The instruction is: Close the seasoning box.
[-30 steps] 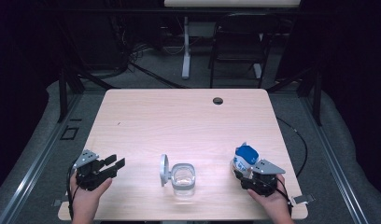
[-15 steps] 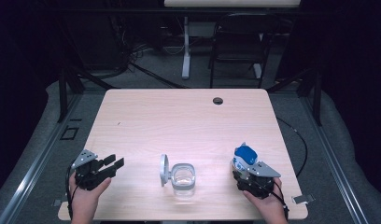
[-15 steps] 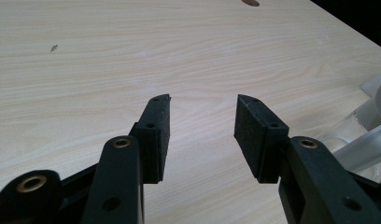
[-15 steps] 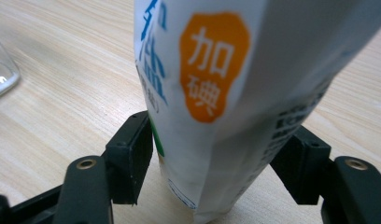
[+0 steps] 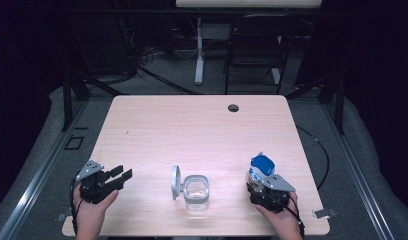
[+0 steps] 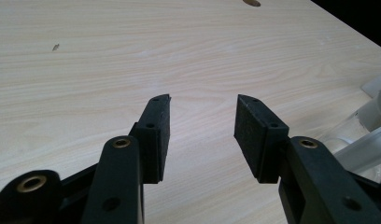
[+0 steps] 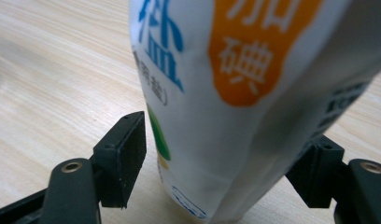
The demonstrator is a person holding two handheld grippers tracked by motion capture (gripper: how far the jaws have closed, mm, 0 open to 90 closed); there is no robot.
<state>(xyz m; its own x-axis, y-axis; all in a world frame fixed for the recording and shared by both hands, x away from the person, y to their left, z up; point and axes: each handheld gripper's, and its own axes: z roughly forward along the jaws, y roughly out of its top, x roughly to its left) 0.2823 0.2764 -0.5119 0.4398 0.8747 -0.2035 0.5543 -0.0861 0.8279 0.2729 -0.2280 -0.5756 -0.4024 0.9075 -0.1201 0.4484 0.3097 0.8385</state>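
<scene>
A white salt bag [image 5: 261,167] with a blue top stands upright at the table's near right. My right gripper [image 5: 259,186] sits at its base. In the right gripper view the bag [image 7: 235,84], printed in blue and orange, stands between the jaws of my right gripper [image 7: 226,140]. The jaws have just been opening, and the left pad [image 7: 125,149] is a little clear of the bag. A clear container [image 5: 197,190] with its lid [image 5: 175,182] swung up stands at the near middle. My left gripper [image 5: 118,177] rests open and empty at the near left, as the left gripper view [image 6: 203,105] confirms.
The wooden table [image 5: 192,130] has a small round hole [image 5: 233,107] near its far edge. Chair and desk legs stand on the dark floor beyond it. The clear container's edge [image 6: 366,135] is to the right of my left jaws.
My right gripper has drawn back slightly toward the near edge while the bag stays where it stood. The left gripper has not moved.
</scene>
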